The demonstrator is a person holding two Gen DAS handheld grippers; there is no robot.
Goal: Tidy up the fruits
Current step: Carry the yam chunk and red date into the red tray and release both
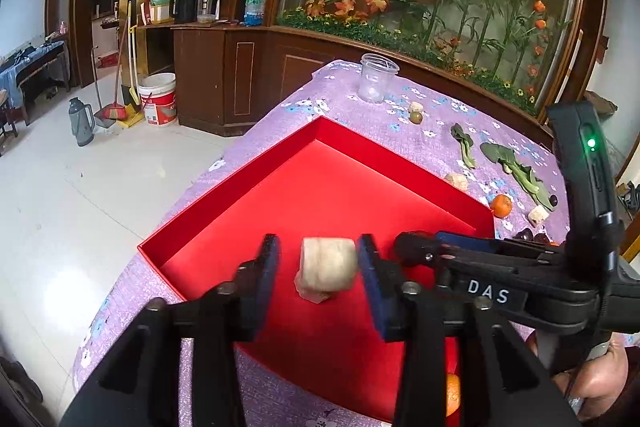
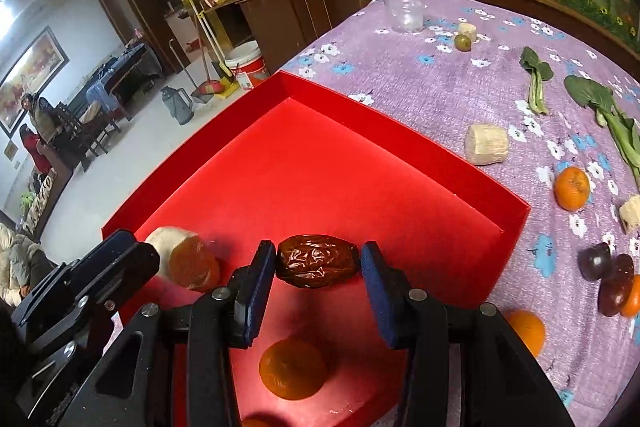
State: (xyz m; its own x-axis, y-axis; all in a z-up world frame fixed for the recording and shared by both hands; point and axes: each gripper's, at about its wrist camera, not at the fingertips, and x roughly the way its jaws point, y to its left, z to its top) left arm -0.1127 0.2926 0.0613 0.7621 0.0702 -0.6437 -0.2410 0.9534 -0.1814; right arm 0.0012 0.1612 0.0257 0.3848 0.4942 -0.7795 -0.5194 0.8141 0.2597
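while the left gripper (image 1: 318,267) hangs over the red box (image 1: 224,187), a pale cut chunk (image 1: 328,269) sits between its blue pads with a gap showing on each side, so the jaws stand narrowly apart and do not press it; the chunk rests on the box floor near the box's near-left wall. the right gripper (image 2: 318,269) carries a wrinkled brown date (image 2: 317,261) above the box floor, the left pad touching it; whether the right pad touches it is hard to tell. under that gripper an orange (image 2: 293,367) lies on the box floor, dimmed by shadow.

another orange (image 2: 528,331) outside the box's near-right corner is half hidden behind the right finger. at the right edge of the table, dark plums (image 2: 608,275) are stacked and partly cut off by the picture edge. the right gripper's own body blocks part of the box in the left wrist view.

a purple flowered cloth (image 2: 420,87) covers the table. on it lie leafy greens (image 2: 604,107), more pale chunks, a small orange (image 2: 571,187), a green fruit (image 2: 463,41) and a clear plastic cup (image 2: 402,3) near the far edge. beyond are dark wood cabinets, a white tiled floor, a bucket and a flower mural.
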